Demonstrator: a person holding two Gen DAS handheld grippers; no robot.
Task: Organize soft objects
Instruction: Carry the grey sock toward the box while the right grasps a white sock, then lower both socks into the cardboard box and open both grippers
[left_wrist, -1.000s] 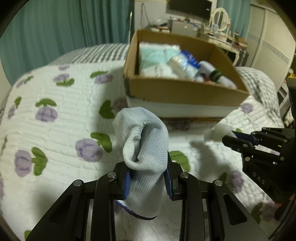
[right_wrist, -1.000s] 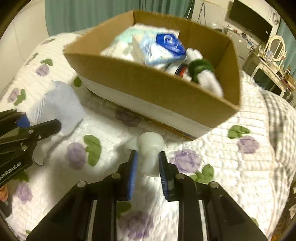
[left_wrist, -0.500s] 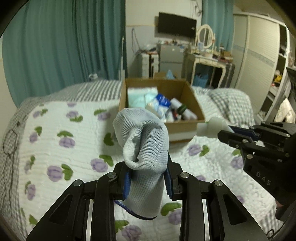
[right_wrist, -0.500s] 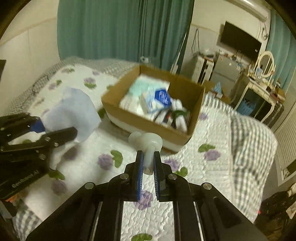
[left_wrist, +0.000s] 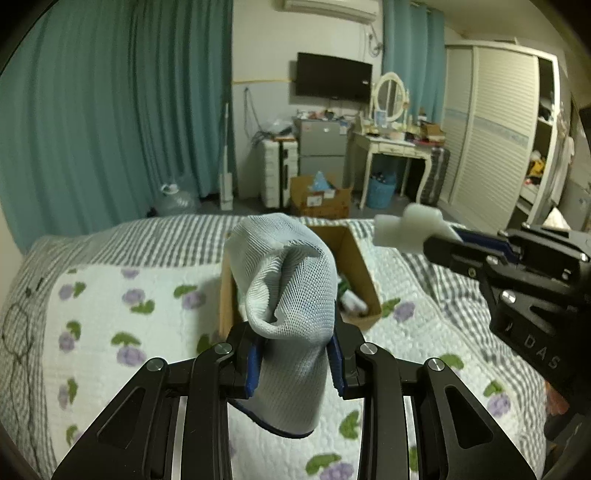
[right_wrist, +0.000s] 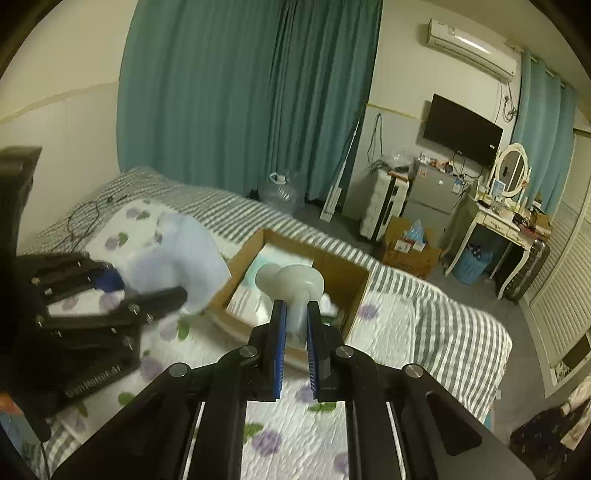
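Left gripper (left_wrist: 293, 363) is clamped on a pale blue mesh sock (left_wrist: 288, 295), held upright above the bed (left_wrist: 110, 325). Right gripper (right_wrist: 295, 345) is clamped on the stem of a white soft toy piece (right_wrist: 290, 282), also held in the air.

Cardboard box (right_wrist: 343, 273) is taken as landmark: it is set on the floral quilt (right_wrist: 295, 424) of the bed, open at the top, and white and green items are seen inside it. The sock is held in front of the box, on its left side. The white piece is held in front of the box, over its near edge in the right wrist view. Both held items are kept well apart.
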